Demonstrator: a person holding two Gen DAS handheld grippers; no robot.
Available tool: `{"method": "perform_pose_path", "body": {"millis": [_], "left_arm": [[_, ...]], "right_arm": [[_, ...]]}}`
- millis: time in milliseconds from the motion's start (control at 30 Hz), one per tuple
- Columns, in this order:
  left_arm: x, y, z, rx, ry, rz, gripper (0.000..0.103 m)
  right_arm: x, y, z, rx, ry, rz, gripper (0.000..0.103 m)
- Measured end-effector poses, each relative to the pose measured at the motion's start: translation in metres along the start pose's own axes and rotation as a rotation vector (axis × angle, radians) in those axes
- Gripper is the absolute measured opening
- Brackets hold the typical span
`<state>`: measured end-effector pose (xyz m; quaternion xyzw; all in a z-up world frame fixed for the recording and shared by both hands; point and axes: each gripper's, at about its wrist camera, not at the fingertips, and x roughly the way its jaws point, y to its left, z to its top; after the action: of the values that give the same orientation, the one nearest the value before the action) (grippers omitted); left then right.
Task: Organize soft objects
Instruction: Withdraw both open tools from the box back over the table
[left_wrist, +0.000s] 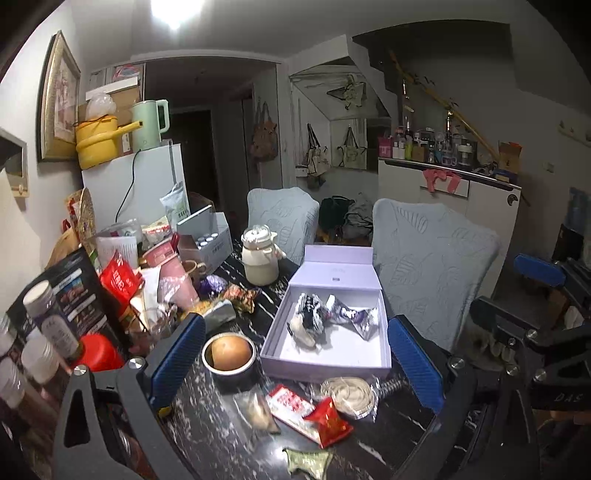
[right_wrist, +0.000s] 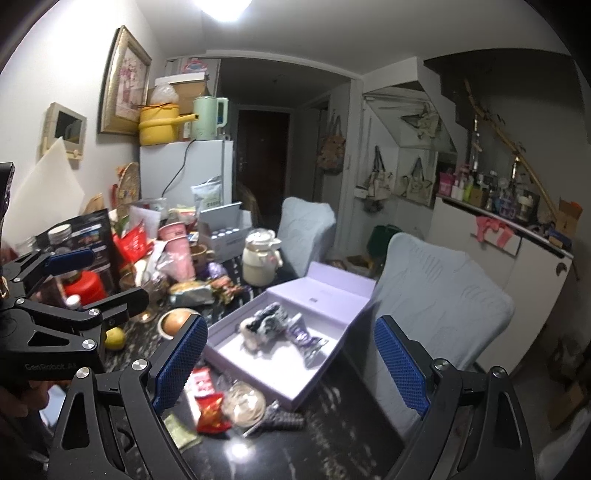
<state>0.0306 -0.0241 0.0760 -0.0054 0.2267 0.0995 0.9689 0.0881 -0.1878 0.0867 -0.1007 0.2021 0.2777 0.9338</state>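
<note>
Both the left gripper (left_wrist: 295, 365) and right gripper (right_wrist: 291, 369) hover with jaws wide apart and empty, while 2 soft packets (left_wrist: 330, 319) lie inside the open lavender box (left_wrist: 325, 365) on the tabletop (left_wrist: 221, 443), ahead between the jaws.

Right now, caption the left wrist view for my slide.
Open left gripper above wrapped snacks before open lilac cardboard box.

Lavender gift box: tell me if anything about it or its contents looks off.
The open lavender gift box sits askew on the black marble table, one corner reaching toward the edge by the chair. Inside, a black-and-white soft item and a crumpled purple foil packet lie loose, not arranged.
</note>
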Motion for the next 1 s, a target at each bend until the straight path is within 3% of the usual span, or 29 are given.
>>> {"method": "perform_pose_path", "body": {"millis": [367,1000], "left_arm": [[-0.021,-0.001,-0.047,0.004,0.053,-0.029,0.1],[0.006,0.0,-0.121,-0.052,0.196,-0.04,0.1]], "right_arm": [[-0.015,0.018,-0.046,0.024,0.047,0.048,0.093],[0.006,0.018,-0.126,0.122,0.193,0.074,0.093]]}}
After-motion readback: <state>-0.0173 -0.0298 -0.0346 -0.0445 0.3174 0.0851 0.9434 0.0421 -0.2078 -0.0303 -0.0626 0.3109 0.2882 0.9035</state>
